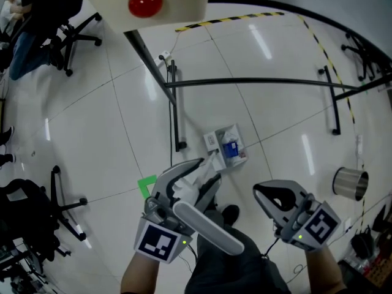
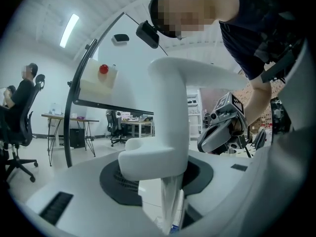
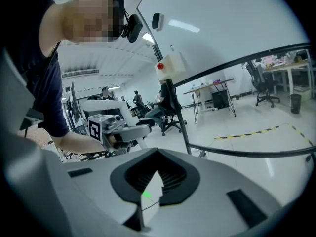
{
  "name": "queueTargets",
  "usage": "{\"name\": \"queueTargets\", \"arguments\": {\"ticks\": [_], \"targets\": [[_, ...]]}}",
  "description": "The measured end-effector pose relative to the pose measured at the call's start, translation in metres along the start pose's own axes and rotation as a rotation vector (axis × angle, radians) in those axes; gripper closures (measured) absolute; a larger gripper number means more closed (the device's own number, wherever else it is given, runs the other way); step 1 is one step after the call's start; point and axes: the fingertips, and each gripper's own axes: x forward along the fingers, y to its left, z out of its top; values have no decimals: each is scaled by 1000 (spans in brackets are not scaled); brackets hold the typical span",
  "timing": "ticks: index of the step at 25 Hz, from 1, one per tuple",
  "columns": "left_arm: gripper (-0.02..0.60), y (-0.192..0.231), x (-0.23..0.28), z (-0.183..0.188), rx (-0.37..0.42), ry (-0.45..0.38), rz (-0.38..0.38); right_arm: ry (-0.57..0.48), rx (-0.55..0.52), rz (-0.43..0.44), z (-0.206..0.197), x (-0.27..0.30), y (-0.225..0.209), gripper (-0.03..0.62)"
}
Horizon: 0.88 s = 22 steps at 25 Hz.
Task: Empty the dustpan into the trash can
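My left gripper (image 1: 200, 175) is shut on the white dustpan handle (image 1: 208, 226), which runs back from the jaws toward the person's body. In the left gripper view the handle (image 2: 168, 107) rises between the dark pads and bends to the right at the top. The pan end (image 1: 191, 185) hangs between the jaws above the floor. A steel trash can (image 1: 350, 183) stands on the floor at the far right. My right gripper (image 1: 261, 192) hovers between the dustpan and the can, shut with nothing in it; in its own view (image 3: 142, 214) only floor shows through the pad notch.
White and blue cartons and papers (image 1: 228, 144) lie on the floor just beyond the dustpan. A black table frame (image 1: 176, 106) crosses the middle, a green tape mark (image 1: 147, 186) sits at the left, and office chairs (image 1: 67, 32) stand farther left. The person's shoe (image 1: 231, 213) is below.
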Motion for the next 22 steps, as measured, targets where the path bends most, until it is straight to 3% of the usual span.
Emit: {"name": "queueTargets", "arguments": {"ticks": [14,18,19,20,22], "targets": [[436,-1,18,12,-75,-30,45,7,6,-29,-10,-13,-18,582],[447,-2,23,14,-132,-55,59,10,15,-44,-17,-20,-26,582],[454,-1,24,15,-139,-64,70,9,17,-47,-18,-22,-28,582],[546,0,25,17,-136,-68,78,8,18,-51,-20,-24,-29,582],[574,-3,30,18,-112,-62,68,10,19,-57,-24,-28,-32,582]]}}
